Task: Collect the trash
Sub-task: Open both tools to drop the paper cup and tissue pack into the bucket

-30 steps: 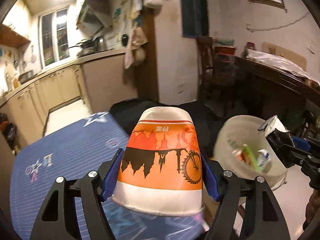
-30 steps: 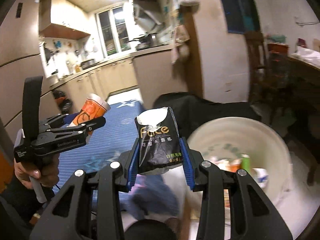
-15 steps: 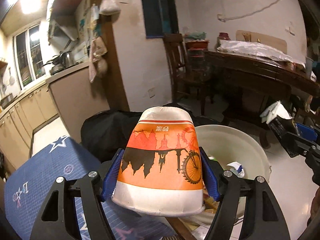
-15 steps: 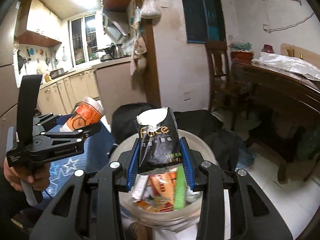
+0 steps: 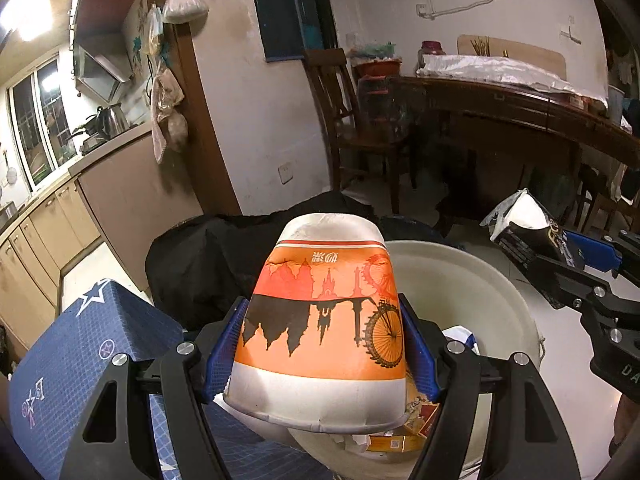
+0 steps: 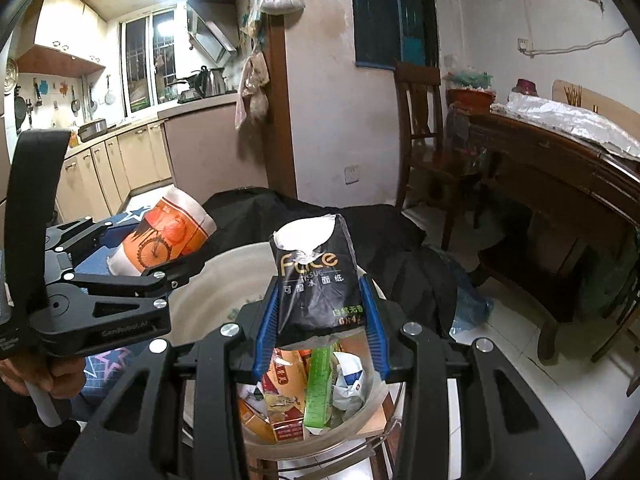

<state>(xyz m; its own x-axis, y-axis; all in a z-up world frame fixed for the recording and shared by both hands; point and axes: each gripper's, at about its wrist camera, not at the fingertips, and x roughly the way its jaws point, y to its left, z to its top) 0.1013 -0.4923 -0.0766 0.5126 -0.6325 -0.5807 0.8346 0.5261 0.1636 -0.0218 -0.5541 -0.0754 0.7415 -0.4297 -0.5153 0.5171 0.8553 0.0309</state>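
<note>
My left gripper (image 5: 324,344) is shut on an orange and white paper cup (image 5: 324,320), held bottom forward above the near rim of a white bucket (image 5: 480,292). It also shows in the right wrist view (image 6: 132,280) with the cup (image 6: 164,244). My right gripper (image 6: 320,320) is shut on a black tissue pack (image 6: 316,280), held over the bucket (image 6: 216,280), which holds several wrappers (image 6: 316,384). The tissue pack (image 5: 520,228) also shows at the right of the left wrist view.
A blue star-patterned table (image 5: 80,352) lies at the left. A black bag (image 5: 208,264) sits behind the bucket. A wooden chair (image 6: 424,128) and a dark wooden table (image 6: 560,168) stand at the right. Kitchen cabinets (image 6: 116,168) are at the far left.
Both grippers have swung right from the blue table to over the bucket, each still holding its item. The bucket now sits right under the tissue pack.
</note>
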